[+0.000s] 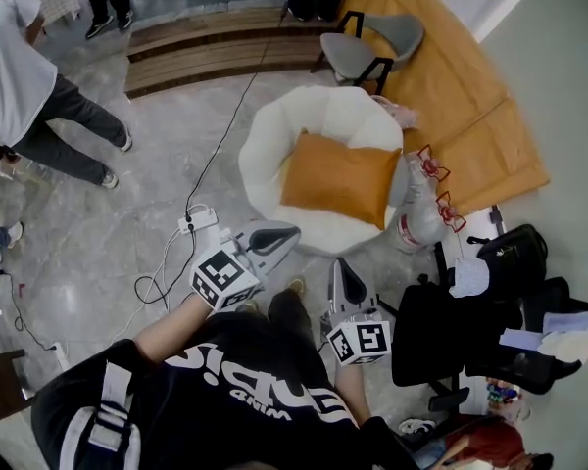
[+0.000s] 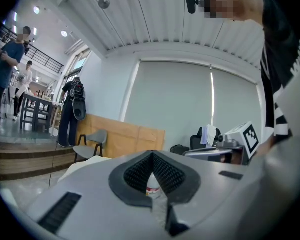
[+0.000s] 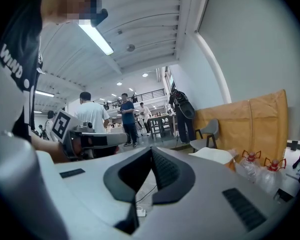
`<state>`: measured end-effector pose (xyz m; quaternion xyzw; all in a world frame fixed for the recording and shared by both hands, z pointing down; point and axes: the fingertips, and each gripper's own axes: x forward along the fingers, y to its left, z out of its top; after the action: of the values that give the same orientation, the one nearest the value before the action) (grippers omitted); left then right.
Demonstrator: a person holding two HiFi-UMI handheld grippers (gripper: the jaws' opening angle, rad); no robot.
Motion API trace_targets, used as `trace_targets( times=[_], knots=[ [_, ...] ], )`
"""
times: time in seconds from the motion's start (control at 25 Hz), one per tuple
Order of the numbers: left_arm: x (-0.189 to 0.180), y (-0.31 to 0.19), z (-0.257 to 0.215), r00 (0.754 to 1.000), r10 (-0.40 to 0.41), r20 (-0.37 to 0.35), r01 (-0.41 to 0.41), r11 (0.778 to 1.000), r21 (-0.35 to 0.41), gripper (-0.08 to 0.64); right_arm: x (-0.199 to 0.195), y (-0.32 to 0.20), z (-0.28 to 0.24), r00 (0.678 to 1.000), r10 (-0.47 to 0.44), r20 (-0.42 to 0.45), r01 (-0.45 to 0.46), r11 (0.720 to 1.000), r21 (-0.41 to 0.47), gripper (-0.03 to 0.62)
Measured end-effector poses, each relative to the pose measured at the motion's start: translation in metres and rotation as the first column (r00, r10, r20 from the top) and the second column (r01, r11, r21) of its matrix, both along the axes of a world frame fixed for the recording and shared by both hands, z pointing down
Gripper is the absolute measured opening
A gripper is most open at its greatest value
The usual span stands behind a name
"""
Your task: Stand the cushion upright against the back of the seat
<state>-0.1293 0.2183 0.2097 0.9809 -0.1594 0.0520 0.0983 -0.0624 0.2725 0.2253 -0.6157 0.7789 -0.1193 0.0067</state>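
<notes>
An orange cushion lies flat, slightly tilted, on a round white seat in the middle of the head view. My left gripper hovers just short of the seat's near rim, jaws shut and empty. My right gripper is beside it, a little further back, also shut with nothing held. In the left gripper view the shut jaws point past the seat, and the right gripper shows alongside. In the right gripper view the seat lies ahead right of the shut jaws.
Water bottles with red caps stand right of the seat. A black office chair loaded with bags is at the right, a grey chair and wooden boards behind. A power strip and cable lie on the floor. People stand at left.
</notes>
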Motion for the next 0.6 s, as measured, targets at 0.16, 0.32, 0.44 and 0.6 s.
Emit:
trace_targets(
  times=[0.16, 0.32, 0.44, 0.6],
  knots=[
    [0.034, -0.020, 0.005, 1.000, 0.002, 0.007, -0.002, 1.000, -0.006, 0.008, 0.032, -0.018, 0.004, 1.000, 0.000, 0.007, 0.000, 1.000, -0.006, 0.020],
    [0.069, -0.038, 0.005, 1.000, 0.006, 0.011, -0.006, 1.000, -0.006, 0.008, 0.067, -0.036, 0.004, 1.000, 0.003, 0.010, -0.003, 1.000, -0.008, 0.020],
    [0.093, -0.053, 0.004, 1.000, -0.010, 0.011, 0.010, 1.000, -0.004, 0.008, 0.095, -0.051, 0.005, 1.000, -0.003, 0.014, 0.003, 1.000, -0.006, 0.020],
    [0.119, -0.073, 0.004, 0.999, -0.045, 0.010, 0.045, 0.999, 0.001, 0.008, 0.124, -0.072, 0.007, 1.000, -0.028, 0.015, 0.028, 1.000, -0.009, 0.020]
  ],
)
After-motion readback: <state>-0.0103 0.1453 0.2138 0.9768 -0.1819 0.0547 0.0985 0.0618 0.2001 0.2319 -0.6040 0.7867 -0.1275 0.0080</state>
